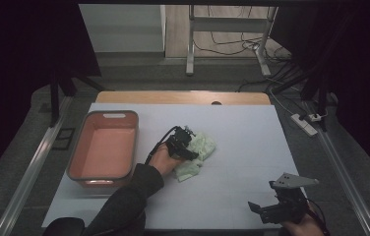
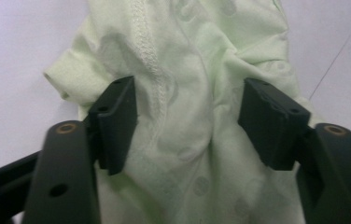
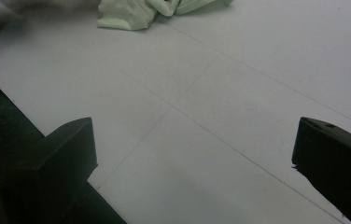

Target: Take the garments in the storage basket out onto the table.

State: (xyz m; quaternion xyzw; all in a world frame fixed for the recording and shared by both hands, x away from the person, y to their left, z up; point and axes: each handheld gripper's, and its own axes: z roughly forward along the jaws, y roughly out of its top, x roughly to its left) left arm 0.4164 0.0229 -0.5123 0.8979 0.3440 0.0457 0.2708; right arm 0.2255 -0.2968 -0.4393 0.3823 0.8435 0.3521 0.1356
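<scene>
1. The white table carries a salmon-pink plastic tub at its left and, just right of the tub and apart from it, a crumpled pale-green garment near the middle
2. The garment looks light, soft and limp (thin printed knit with a stitched seam), so it should bunch and drape rather than keep shape; it is not fragile
3. The left gripper sits down on it with its jaws parted; cloth lies between the pads, which do not press it
4. A thick fold or the seam looks the best hold, since a single layer may slip
5. The right gripper hangs over bare table near the front edge, jaws wide, holding nothing
</scene>
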